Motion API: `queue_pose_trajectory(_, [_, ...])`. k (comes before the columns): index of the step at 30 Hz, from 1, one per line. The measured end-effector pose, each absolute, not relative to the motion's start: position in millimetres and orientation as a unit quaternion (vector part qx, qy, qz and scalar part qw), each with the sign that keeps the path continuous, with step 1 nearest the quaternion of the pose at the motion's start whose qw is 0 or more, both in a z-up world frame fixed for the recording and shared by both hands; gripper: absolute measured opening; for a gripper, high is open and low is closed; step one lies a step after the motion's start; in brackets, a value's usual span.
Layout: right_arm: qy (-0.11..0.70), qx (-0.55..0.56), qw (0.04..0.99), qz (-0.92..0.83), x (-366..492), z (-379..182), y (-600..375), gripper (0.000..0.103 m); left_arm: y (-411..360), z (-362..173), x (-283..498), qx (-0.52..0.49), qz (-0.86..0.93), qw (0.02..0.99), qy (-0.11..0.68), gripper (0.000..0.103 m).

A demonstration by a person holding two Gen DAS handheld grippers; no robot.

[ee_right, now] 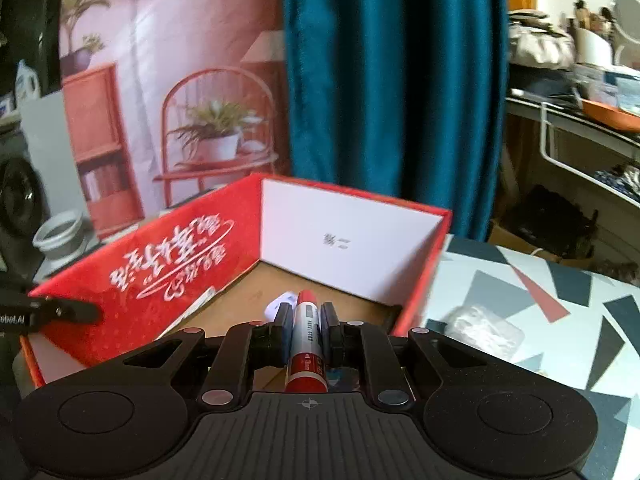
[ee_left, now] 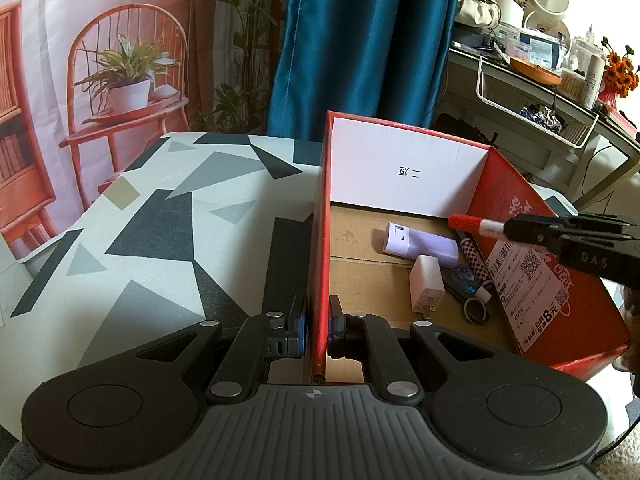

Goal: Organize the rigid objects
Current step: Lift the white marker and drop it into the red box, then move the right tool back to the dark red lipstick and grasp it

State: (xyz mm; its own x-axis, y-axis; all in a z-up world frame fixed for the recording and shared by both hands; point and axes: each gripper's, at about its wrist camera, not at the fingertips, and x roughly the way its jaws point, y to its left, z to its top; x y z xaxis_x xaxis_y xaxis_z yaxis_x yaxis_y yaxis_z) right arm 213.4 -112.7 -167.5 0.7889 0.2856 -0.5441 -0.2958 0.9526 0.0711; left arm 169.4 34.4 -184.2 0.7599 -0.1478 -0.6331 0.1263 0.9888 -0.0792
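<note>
An open red cardboard box (ee_left: 560, 320) stands on the patterned table. My left gripper (ee_left: 318, 320) is shut on the box's left wall (ee_left: 319, 264), one finger on each side. My right gripper (ee_right: 306, 322) is shut on a red marker (ee_right: 306, 344) and holds it above the box's inside (ee_right: 248, 292); the marker (ee_left: 476, 224) also shows in the left wrist view, reaching in from the right. In the box lie a lilac case (ee_left: 420, 242), a white charger plug (ee_left: 426, 286), a checkered pen (ee_left: 474, 266), a blue item (ee_left: 464, 278) and a ring (ee_left: 475, 310).
The table (ee_left: 160, 248) has a grey, black and white geometric cloth. A clear plastic item (ee_right: 482, 328) lies on it right of the box. A blue curtain (ee_left: 360, 40) and a printed backdrop hang behind. A cluttered shelf (ee_left: 540, 80) stands at the back right.
</note>
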Motion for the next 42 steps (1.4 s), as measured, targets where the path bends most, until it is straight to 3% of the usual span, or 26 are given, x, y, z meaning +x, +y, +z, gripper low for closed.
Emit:
queue_pose_trajectory(6, [0.306, -0.016, 0.936, 0.171, 217, -167, -106, 0.015, 34, -184, 169, -0.016, -0.073, 0.938, 0.339, 0.01])
queue_pose_trajectory(13, [0.308, -0.017, 0.935, 0.173, 215, -165, -103, 0.026, 34, -184, 170, -0.017, -0.074, 0.938, 0.339, 0.01])
queue_pose_trajectory(15, [0.294, -0.016, 0.942, 0.161, 212, -162, -105, 0.036, 35, -184, 170, -0.018, -0.074, 0.938, 0.339, 0.01])
queue_pose_trajectory(17, [0.267, -0.015, 0.953, 0.145, 207, -157, -109, 0.058, 34, -184, 170, -0.018, -0.074, 0.938, 0.339, 0.01])
queue_pose_trajectory(21, [0.21, -0.008, 0.972, 0.105, 197, -147, -124, 0.078, 35, -184, 170, -0.018, -0.074, 0.938, 0.339, 0.01])
queue_pose_trajectory(23, [0.191, -0.004, 0.978, 0.077, 194, -144, -134, 0.103, 34, -184, 170, -0.017, -0.074, 0.938, 0.339, 0.01])
queue_pose_trajectory(28, [0.167, 0.011, 0.986, 0.02, 177, -155, -164, 0.102, 36, -185, 170, -0.022, -0.074, 0.937, 0.339, 0.011])
queue_pose_trajectory(37, [0.242, 0.113, 0.961, -0.069, 162, -216, -223, 0.102, 36, -185, 170, -0.022, -0.073, 0.938, 0.339, 0.011])
queue_pose_trajectory(42, [0.307, 0.152, 0.939, -0.028, 170, -245, -236, 0.088, 34, -184, 170, -0.011, -0.073, 0.938, 0.339, 0.01])
